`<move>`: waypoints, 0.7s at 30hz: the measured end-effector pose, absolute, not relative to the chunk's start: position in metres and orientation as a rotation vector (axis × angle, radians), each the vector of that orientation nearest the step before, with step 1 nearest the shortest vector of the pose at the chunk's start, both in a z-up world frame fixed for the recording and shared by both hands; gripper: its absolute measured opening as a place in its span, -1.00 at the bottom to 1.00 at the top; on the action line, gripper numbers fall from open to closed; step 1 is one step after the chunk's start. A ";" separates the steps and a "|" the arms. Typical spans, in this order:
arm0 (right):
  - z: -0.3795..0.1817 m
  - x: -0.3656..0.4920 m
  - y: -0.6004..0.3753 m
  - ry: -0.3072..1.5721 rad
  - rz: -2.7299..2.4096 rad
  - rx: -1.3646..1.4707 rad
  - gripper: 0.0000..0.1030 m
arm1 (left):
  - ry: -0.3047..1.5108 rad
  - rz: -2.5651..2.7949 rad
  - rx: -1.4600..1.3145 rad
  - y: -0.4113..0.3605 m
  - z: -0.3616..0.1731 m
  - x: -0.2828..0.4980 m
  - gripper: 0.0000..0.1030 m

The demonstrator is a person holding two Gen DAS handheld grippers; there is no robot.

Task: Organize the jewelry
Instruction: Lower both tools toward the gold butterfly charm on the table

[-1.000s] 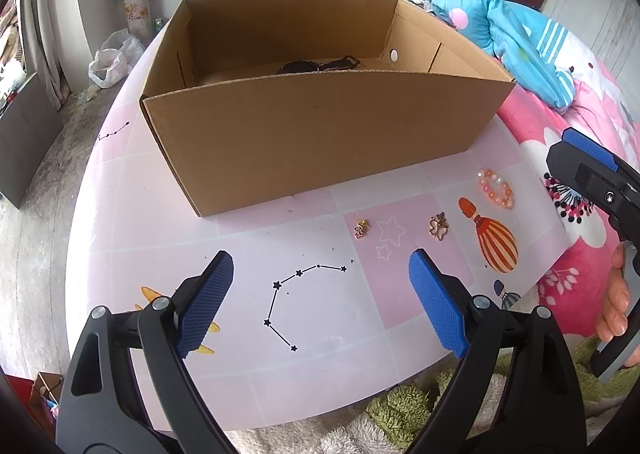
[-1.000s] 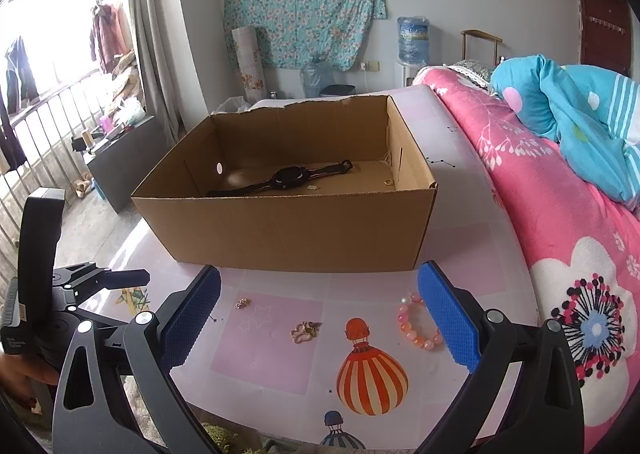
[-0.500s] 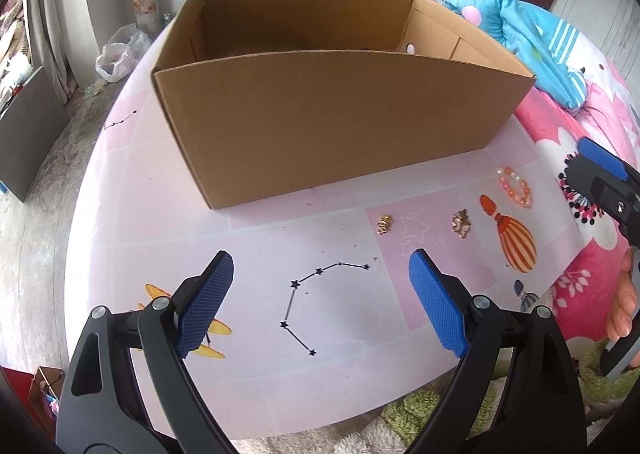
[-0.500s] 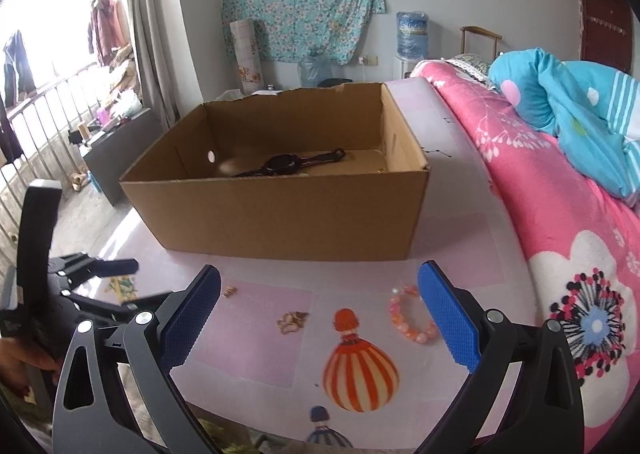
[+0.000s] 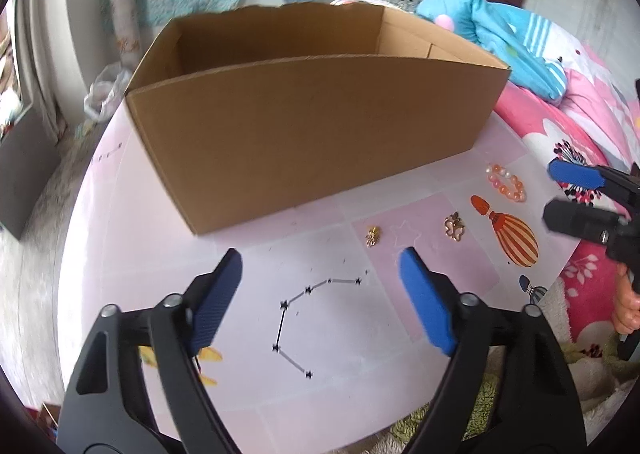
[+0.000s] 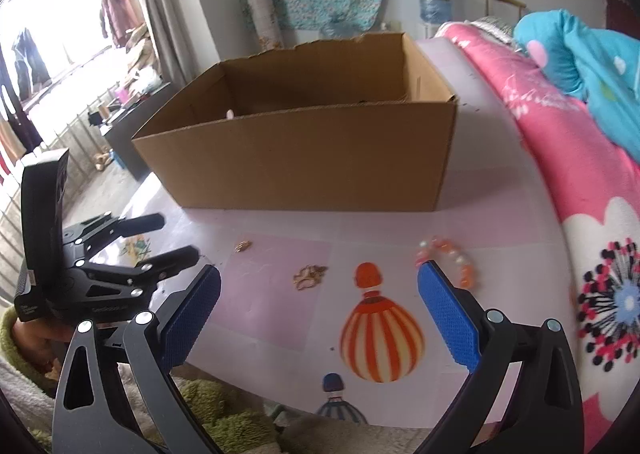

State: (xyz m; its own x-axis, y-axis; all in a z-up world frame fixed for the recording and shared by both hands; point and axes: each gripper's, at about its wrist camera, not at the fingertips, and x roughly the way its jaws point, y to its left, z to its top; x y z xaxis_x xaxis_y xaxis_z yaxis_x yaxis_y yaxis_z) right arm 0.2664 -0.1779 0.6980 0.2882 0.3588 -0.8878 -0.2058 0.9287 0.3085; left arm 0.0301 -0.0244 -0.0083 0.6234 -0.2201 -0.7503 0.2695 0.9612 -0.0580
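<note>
A cardboard box [image 5: 312,125] stands open-topped on a pale pink desk [image 5: 160,238] printed with constellations and hot-air balloons. Over the near edge, the left hand-held gripper [image 5: 320,294] hovers above the star print, its blue pads spread apart with nothing between them; its jaws have just been closing a little. Three pieces of jewelry lie loose on the desk in front of the box: a small gold charm [image 5: 372,236], then a larger gold butterfly-shaped piece [image 5: 454,225] to its right, then a bracelet of pink and white beads [image 5: 505,182] farther right, all apart from one another. At the right, the right hand-held gripper [image 6: 318,310] hangs wide open and empty above a striped balloon print, its right pad just beside the bracelet. A pink flowered quilt [image 6: 580,173] covers the bed alongside.
</note>
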 end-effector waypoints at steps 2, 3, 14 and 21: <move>0.693 0.266 -0.172 1.234 0.400 0.148 0.87 | 0.836 -0.310 0.084 -0.029 -0.007 0.032 0.29; 0.690 0.265 -0.169 1.241 0.410 0.148 0.86 | 0.832 -0.317 0.094 -0.031 -0.007 0.032 0.25; 0.665 0.270 -0.155 1.311 0.433 0.149 0.07 | 0.860 -0.412 0.151 -0.053 -0.019 0.050 -0.36; 0.659 0.269 -0.159 1.334 0.440 0.166 -0.23 | 0.851 -0.518 0.158 -0.074 -0.015 0.047 -0.44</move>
